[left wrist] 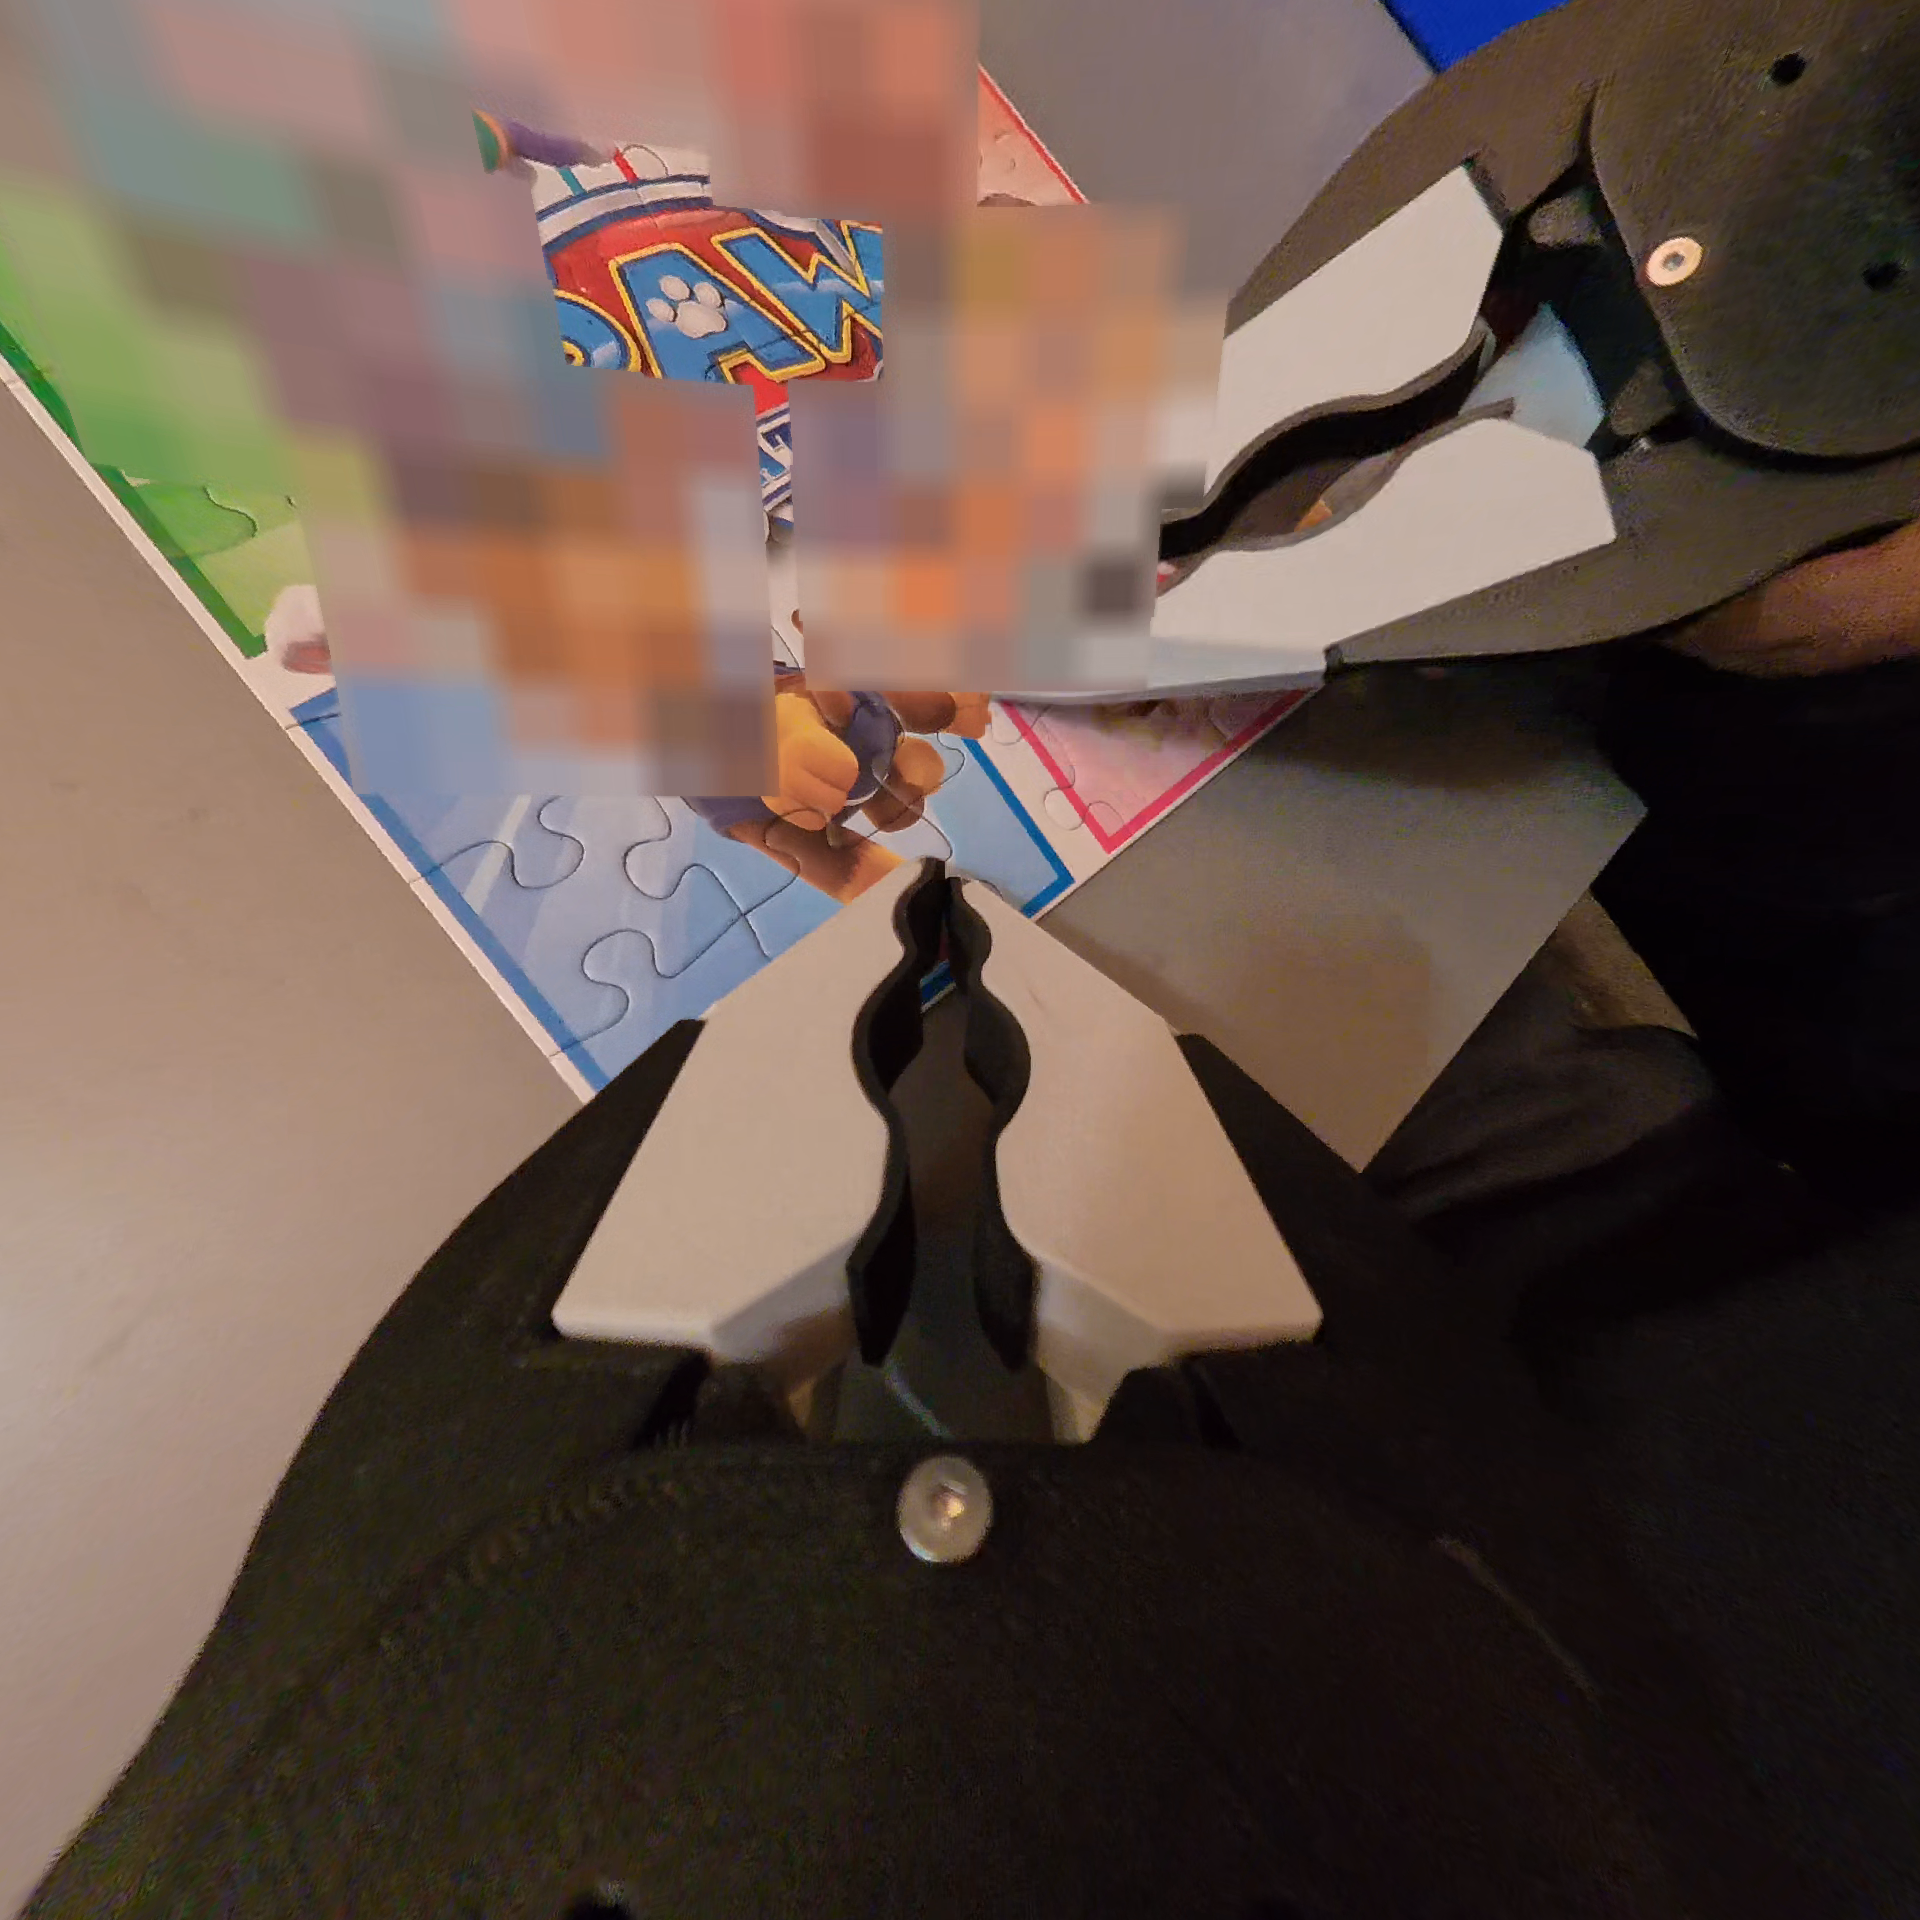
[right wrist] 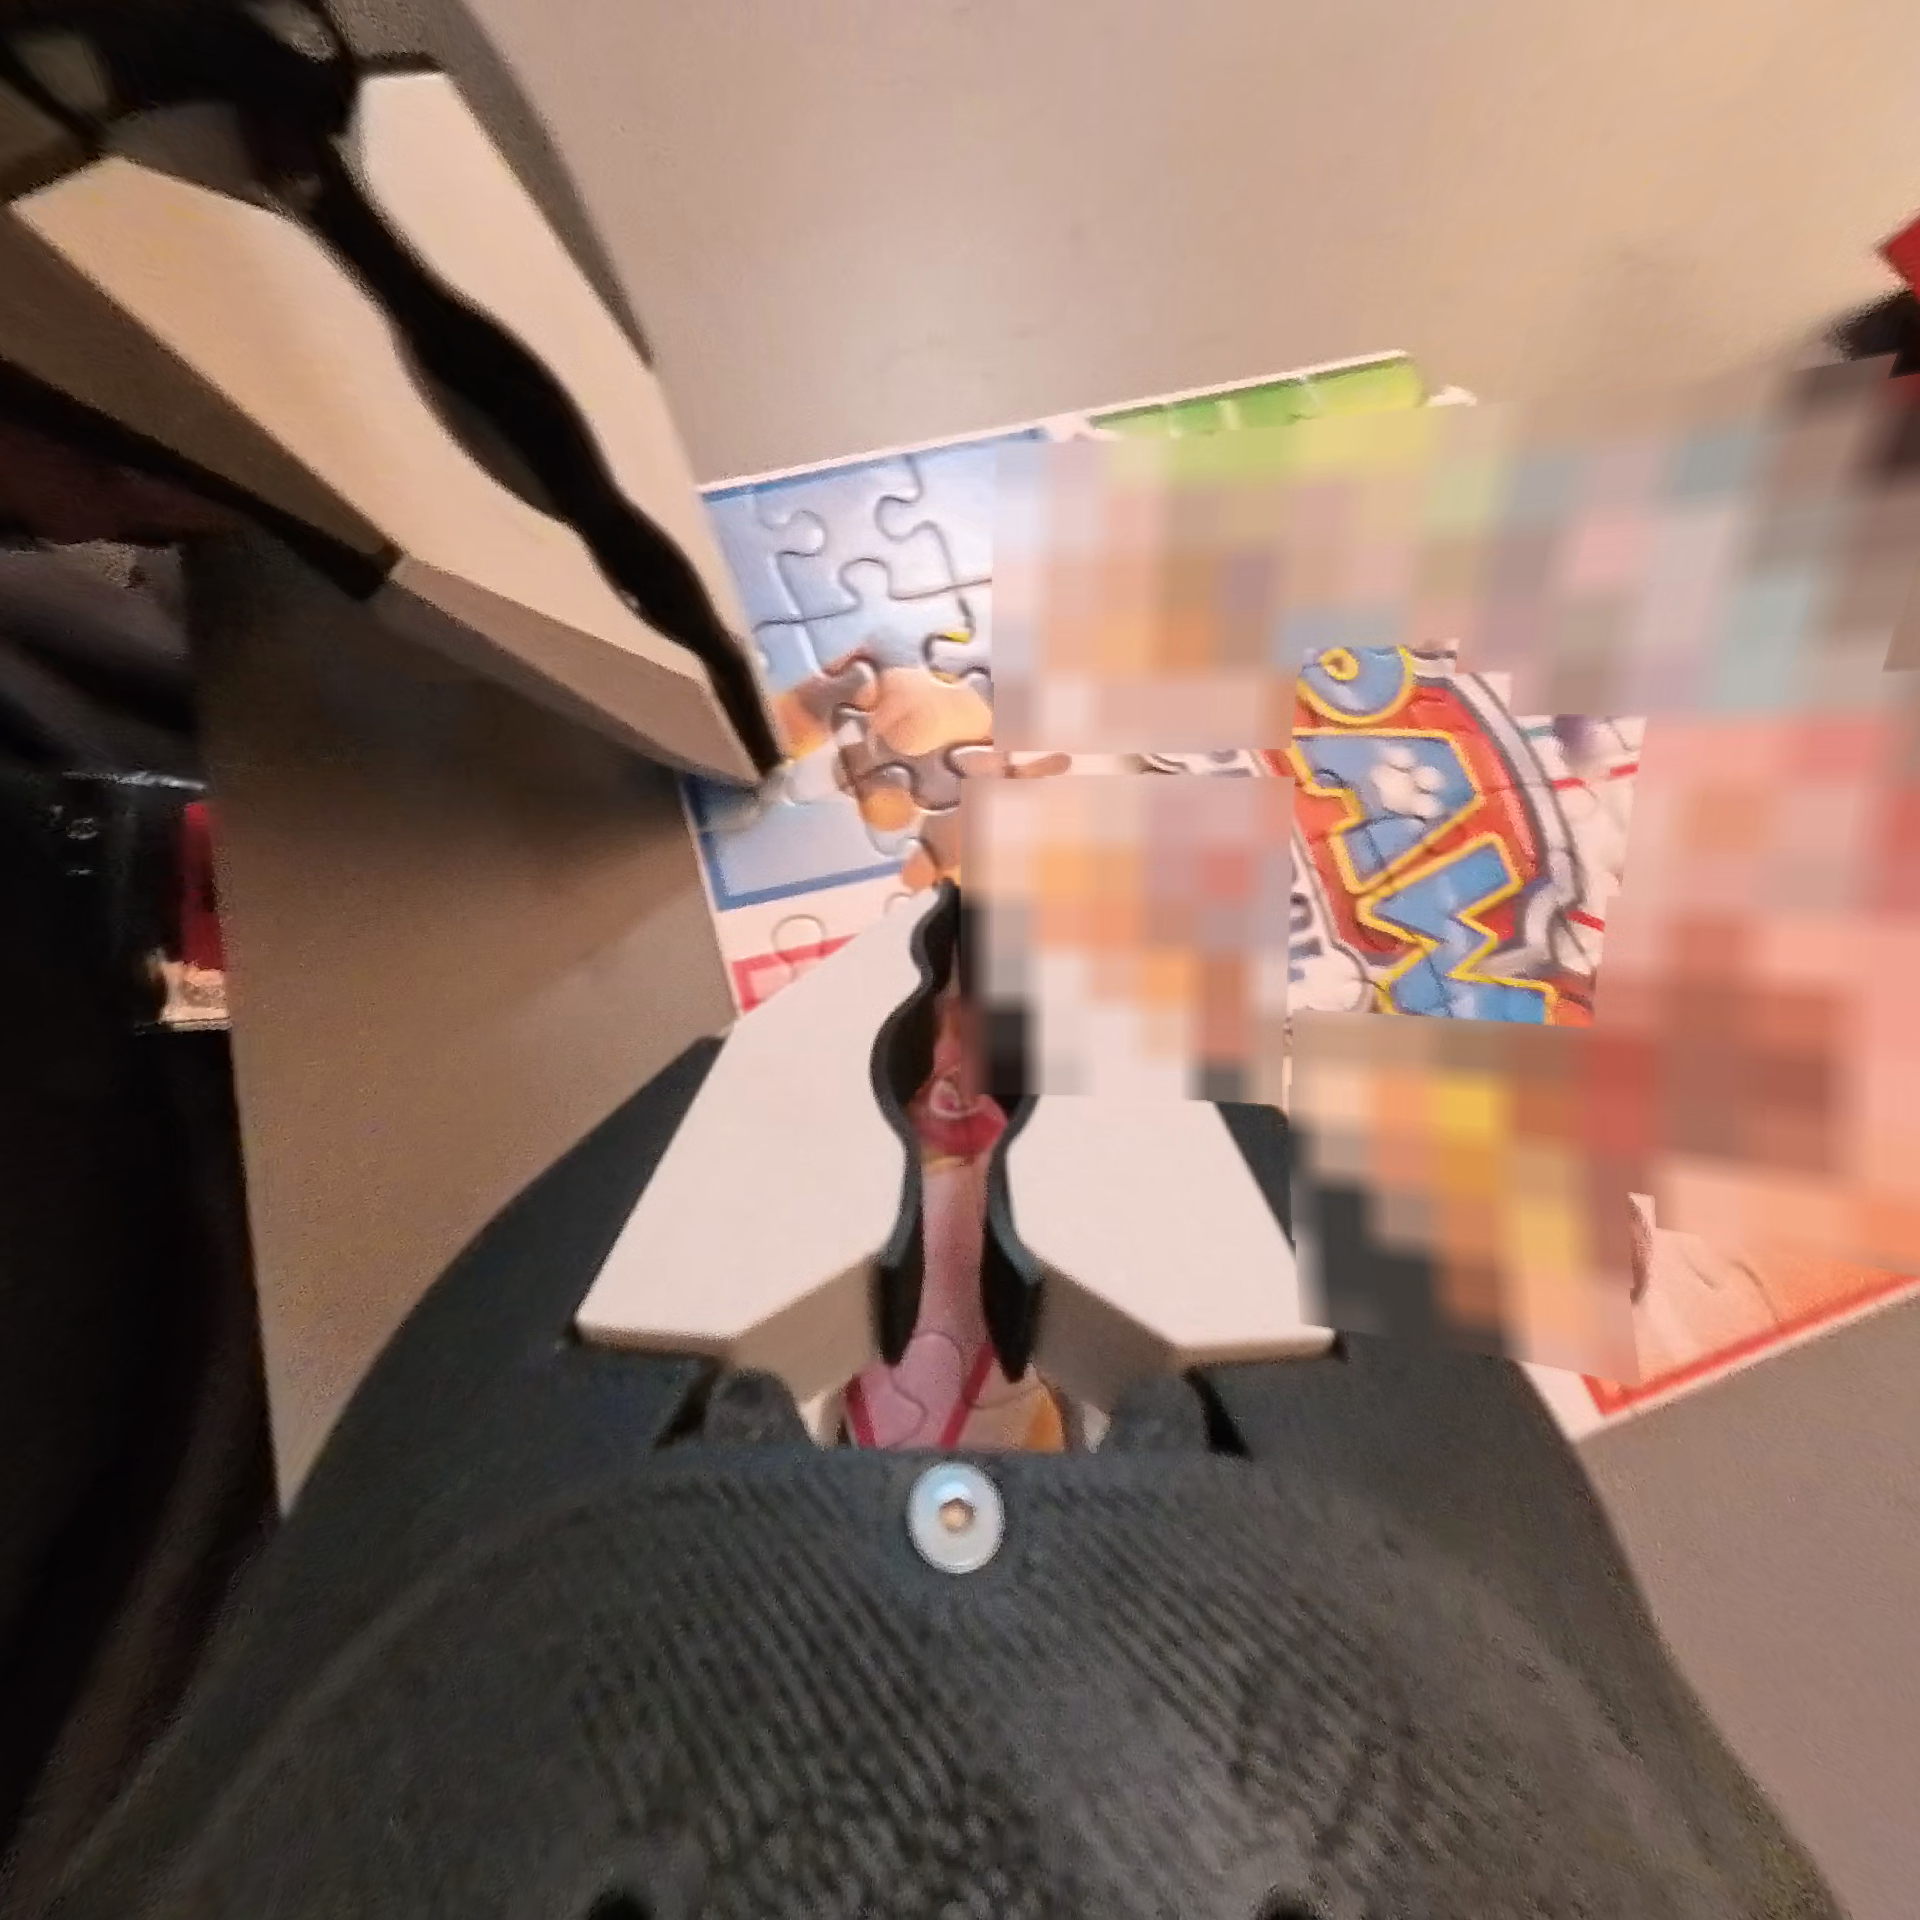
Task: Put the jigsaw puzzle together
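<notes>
1. table [left wrist: 156, 935]: plain grey-beige top, carries everything. the puzzle lies flat on it near one edge, so i judge both my grippers come at it from the open side.
2. puzzle [left wrist: 582, 914]: big cartoon jigsaw, pieces joined, flat on the table with one corner toward me. blue-framed panel nearest my left tips, pink-framed panel [left wrist: 1164, 758] beside it, green strip [left wrist: 208, 520] at the far side. large parts are masked over, so i can't tell what's printed there.
3. right gripper [left wrist: 1174, 540]: seen from the left cam it reaches over the pink corner, low over the puzzle. jaws look drawn together along the wavy pads. the very tips are masked, so i can't tell if they pinch a piece; nothing plainly held. in its own view, pink puzzle shows through the slot behind the pads, meaning it sits right above that panel.
4. left gripper [left wrist: 940, 883]: jaws closed, pads meeting at the tips. tips sit at the blue panel's border by the near corner, touching or just above; can't tell which. the right cam shows it [right wrist: 764, 769] pointed down onto that same spot. no piece seen in the grasp.
5. blue thing [left wrist: 1423, 31]: sliver at the far edge, well apart from both grippers.
</notes>
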